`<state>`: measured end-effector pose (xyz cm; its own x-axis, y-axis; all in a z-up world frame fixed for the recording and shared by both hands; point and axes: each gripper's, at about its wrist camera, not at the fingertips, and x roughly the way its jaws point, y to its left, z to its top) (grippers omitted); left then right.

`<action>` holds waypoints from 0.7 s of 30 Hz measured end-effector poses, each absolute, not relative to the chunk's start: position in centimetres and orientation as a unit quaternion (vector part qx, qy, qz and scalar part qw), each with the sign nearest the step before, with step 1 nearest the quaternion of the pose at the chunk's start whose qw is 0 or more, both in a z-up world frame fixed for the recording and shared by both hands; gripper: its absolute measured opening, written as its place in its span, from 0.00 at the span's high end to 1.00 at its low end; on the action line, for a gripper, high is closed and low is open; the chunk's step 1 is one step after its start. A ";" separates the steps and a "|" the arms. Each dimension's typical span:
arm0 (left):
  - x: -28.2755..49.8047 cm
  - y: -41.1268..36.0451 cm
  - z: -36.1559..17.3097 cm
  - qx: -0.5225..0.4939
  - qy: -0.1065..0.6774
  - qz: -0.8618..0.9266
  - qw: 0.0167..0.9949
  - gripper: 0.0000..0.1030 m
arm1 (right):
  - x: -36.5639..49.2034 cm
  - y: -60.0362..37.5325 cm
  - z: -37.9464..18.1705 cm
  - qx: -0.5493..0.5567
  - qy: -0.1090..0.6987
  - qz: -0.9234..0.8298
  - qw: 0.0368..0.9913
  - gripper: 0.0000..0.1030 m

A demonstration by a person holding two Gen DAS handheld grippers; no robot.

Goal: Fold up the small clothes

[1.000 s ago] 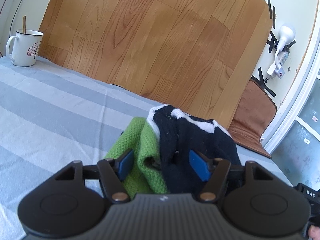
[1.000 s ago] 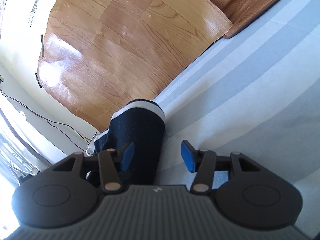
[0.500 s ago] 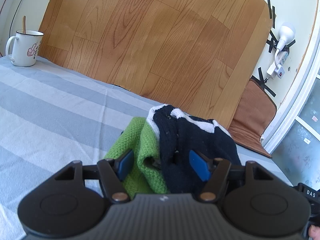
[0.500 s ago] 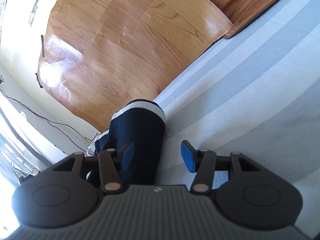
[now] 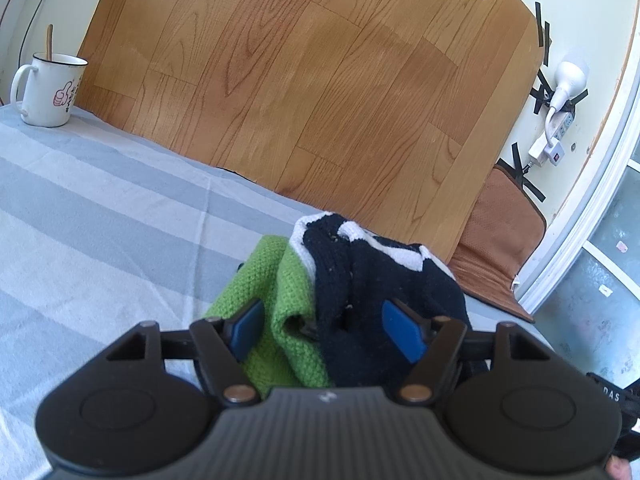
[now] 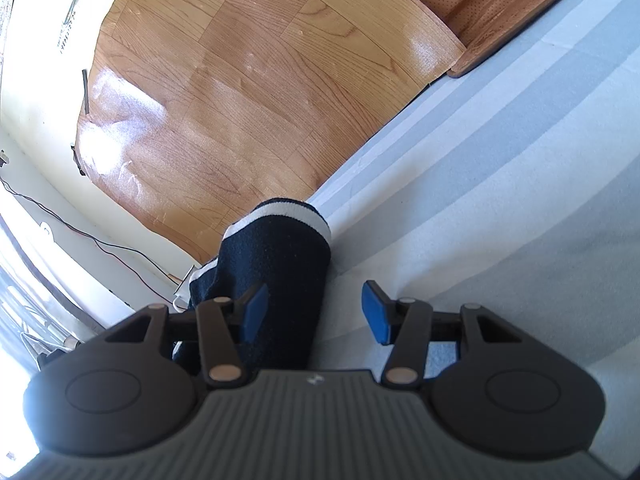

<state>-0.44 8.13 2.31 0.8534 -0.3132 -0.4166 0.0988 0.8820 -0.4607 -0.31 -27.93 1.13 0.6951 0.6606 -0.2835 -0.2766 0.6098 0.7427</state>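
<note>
2 knits, a green one [image 5: 276, 312] and a navy white-trimmed one [image 5: 384, 300], lie bunched on the striped sheet's [image 5: 100, 216] near right. Around them the left gripper [image 5: 324, 330] has widened slightly and is opening, a release. The right gripper [image 6: 316, 312] stays open, unmoved, the navy knit's cuff between its jaws and touching only its left pad.

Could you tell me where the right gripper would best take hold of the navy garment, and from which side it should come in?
Probably at the white-striped cuff of the navy garment: a free, folded edge lying flat on the striped cloth. The right gripper stands open with the garment nearer its left pad, so shift slightly left and come in level, straight ahead, one pad on each side.
</note>
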 end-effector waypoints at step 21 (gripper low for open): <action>-0.5 8.1 2.3 -0.216 0.247 -0.110 0.938 0.32 | -0.4 -27.9 1.2 0.345 0.278 0.274 0.854 0.47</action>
<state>-0.52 8.14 2.31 0.8540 -0.3136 -0.4151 0.1001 0.8820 -0.4604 -0.36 -27.89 1.16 0.6953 0.6600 -0.2845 -0.2769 0.6113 0.7414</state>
